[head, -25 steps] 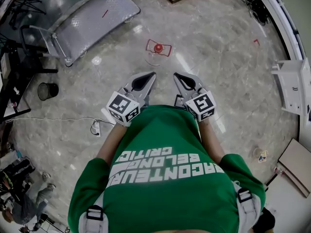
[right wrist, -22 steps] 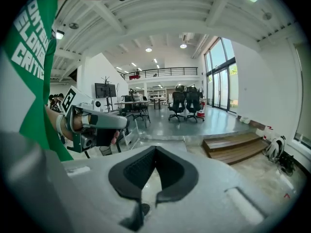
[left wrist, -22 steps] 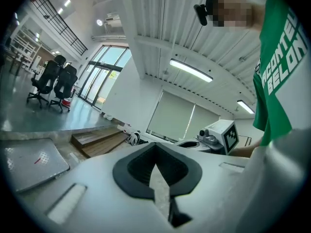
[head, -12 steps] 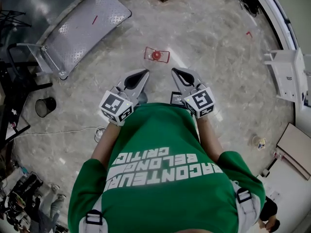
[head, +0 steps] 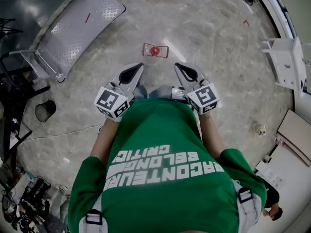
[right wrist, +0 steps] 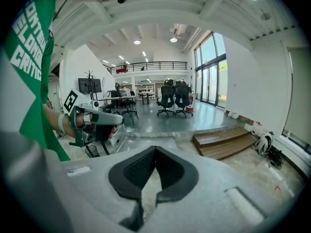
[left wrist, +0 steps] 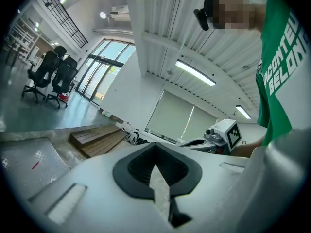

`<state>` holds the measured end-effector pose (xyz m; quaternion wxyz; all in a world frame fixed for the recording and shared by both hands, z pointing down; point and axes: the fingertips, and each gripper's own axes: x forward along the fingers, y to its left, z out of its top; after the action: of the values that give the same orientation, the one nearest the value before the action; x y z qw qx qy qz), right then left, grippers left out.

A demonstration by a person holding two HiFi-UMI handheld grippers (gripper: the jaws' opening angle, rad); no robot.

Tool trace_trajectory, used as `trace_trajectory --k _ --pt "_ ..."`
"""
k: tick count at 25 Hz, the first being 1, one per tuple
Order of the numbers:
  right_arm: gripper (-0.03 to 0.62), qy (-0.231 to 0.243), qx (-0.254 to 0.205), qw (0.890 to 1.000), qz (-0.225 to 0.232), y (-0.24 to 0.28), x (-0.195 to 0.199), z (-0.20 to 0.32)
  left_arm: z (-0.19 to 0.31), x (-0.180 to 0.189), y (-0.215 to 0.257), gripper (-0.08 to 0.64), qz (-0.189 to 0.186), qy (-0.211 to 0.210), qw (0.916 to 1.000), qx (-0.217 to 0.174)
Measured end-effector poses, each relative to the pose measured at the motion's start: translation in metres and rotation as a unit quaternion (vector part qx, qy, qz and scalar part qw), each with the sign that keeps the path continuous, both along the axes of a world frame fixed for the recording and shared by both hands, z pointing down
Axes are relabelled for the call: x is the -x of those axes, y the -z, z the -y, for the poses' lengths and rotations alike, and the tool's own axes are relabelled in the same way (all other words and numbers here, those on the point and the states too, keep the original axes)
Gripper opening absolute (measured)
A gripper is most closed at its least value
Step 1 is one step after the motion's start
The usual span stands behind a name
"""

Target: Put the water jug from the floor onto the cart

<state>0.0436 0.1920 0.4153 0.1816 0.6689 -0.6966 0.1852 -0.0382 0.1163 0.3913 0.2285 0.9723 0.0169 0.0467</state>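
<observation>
Red-capped clear water jug [head: 155, 50] on pale marble floor [head: 214, 38], ahead of grey left gripper [head: 137, 67] and grey right gripper [head: 179, 67], both closed tight and empty, silver flatbed metal cart [head: 77, 28] well apart at left.

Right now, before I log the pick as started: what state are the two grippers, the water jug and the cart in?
Left gripper: jaws shut, empty.
Right gripper: jaws shut, empty.
Water jug: upright on the floor, red cap on, untouched.
Cart: deck bare, no jug on it.
</observation>
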Motion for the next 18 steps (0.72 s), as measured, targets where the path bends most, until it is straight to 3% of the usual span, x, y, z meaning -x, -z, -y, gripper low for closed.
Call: trace_trajectory --k 11,18 --pt "-0.008 -0.001 -0.003 1.0 0.013 -0.004 -0.034 -0.002 -0.009 -0.037 0.002 0.015 0.001 -0.011 0.9999 0.007" --pt "-0.008 0.028 -0.001 0.999 0.019 -0.014 -0.067 -0.006 -0.015 -0.072 -0.002 0.015 0.016 0.018 0.9997 0.003"
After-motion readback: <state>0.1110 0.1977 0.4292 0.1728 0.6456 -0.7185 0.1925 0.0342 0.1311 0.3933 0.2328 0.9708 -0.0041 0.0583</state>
